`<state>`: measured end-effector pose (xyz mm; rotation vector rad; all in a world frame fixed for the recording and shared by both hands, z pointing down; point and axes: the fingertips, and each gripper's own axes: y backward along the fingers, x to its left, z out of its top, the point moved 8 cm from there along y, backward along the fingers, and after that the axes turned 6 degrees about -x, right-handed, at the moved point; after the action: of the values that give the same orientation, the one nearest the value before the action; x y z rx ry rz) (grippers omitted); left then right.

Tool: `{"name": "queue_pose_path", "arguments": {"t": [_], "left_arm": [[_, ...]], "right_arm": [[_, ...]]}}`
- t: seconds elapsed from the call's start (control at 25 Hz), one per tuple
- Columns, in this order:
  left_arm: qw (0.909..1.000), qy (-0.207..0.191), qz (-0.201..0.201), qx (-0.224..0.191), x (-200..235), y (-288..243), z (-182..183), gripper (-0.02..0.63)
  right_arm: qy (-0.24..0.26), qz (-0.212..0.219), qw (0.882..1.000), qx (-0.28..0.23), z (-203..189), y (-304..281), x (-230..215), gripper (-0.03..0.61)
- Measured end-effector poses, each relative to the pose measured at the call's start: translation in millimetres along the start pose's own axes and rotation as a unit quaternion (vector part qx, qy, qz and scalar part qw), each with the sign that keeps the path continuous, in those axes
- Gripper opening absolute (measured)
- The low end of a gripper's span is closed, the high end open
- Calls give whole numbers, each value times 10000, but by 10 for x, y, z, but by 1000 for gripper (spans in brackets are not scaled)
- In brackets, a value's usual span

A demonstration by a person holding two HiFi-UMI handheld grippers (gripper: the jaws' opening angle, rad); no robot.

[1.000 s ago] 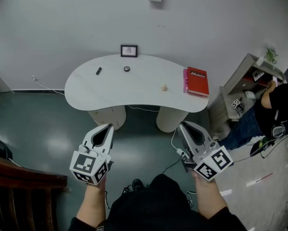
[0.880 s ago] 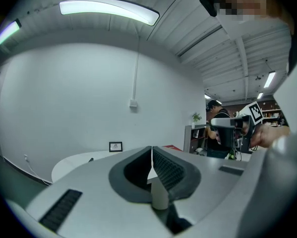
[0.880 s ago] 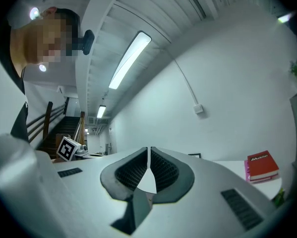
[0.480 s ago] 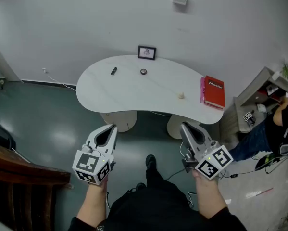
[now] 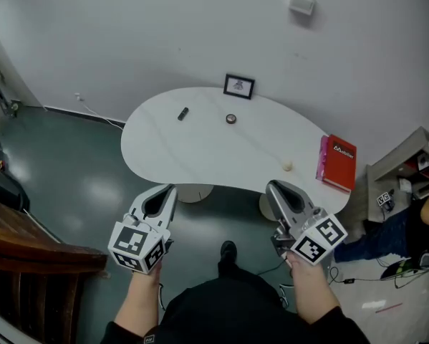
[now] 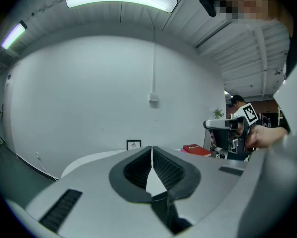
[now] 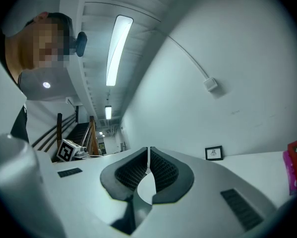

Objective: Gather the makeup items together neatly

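On the white kidney-shaped table (image 5: 200, 156) lie three small makeup items, well apart: a dark stick (image 5: 182, 113) at the back left, a small round pot (image 5: 230, 118) near the back middle, and a small beige piece (image 5: 288, 166) at the front right. My left gripper (image 5: 168, 189) hangs short of the table's front edge, shut and empty. My right gripper (image 5: 271, 186) hangs to its right, also shut with nothing in it. In the left gripper view the jaws (image 6: 151, 148) meet in a thin line, and so do they in the right gripper view (image 7: 148, 149).
A framed picture (image 5: 239, 86) leans on the wall at the table's back edge. A red book (image 5: 338, 163) lies at the table's right end. A wooden chair (image 5: 28, 264) stands at the left. Shelves and a person (image 5: 422, 228) are at the far right.
The person has stepped toward the table, so it sits nearer and further right in the head view. Both grippers went forward with the person and stayed shut.
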<state>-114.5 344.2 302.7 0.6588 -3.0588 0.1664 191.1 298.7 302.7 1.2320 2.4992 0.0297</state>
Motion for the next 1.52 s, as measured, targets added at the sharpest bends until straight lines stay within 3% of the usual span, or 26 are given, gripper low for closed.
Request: {"name": "queue_pose_path", "arguments": {"t": [0.4,0.64,1.04,1.52], "left_arm": [[9997,-1,254,-61,327,-823,179,18],[9996,135,254,-84,564,-1131,141,18],[9999,125,-58,-56,1395,-1766,167,18],[9983,87,-452,351,2440,-2376,8,20]], "right_arm": [[-97,253,9996,55,161,-583,-849,38],[-138,261,9994,174,140,-835,-1043,38],[-88,-245,9994,226,126,-1536,-1372,38],[-71,-703,9974,168,-32,-2490,-1379,38]]}}
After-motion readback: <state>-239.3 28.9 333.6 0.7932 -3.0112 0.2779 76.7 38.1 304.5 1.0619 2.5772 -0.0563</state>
